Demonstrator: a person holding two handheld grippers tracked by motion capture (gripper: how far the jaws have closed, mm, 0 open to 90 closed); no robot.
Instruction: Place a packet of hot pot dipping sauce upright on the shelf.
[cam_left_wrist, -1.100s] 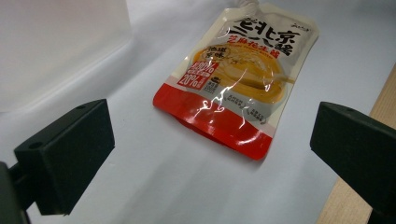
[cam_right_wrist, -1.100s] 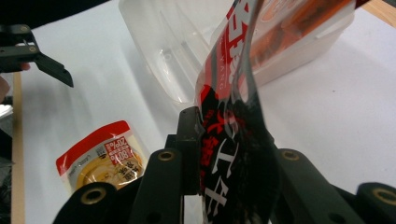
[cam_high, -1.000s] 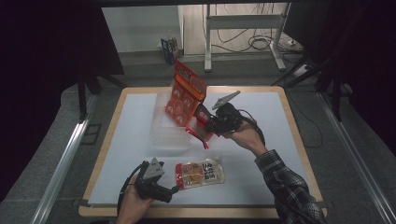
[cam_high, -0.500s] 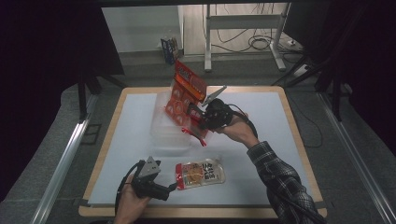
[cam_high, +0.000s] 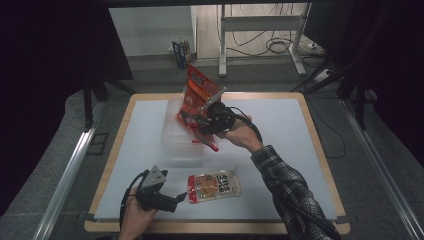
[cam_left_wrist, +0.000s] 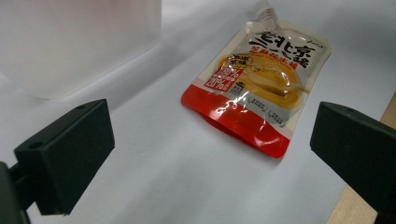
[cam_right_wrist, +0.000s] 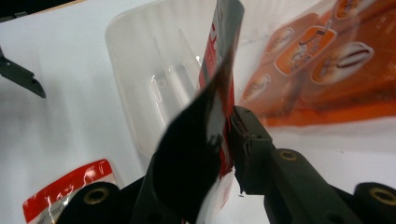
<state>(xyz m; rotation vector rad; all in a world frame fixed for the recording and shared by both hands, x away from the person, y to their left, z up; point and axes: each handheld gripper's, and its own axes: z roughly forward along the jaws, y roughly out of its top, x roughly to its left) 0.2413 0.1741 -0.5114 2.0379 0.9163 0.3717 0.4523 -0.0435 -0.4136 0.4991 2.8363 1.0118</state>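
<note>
Your red-and-orange snack bag (cam_high: 196, 95) (glossy black inside) hangs over a clear tub (cam_high: 176, 135); yellow-and-red pouch (cam_high: 216, 185) on white.

Grey floor (cam_high: 380, 165), dark surroundings, cables (cam_high: 280, 46)

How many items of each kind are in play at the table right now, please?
Snack packets: 2, a red packet held up, a sauce pouch lying flat
Clear plastic containers: 1
Hand-held grippers: 2, left, right
Total: 5

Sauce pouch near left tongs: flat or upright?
Flat. The sauce pouch lies label-up on the table; the open left tongs point at it without touching.
</note>
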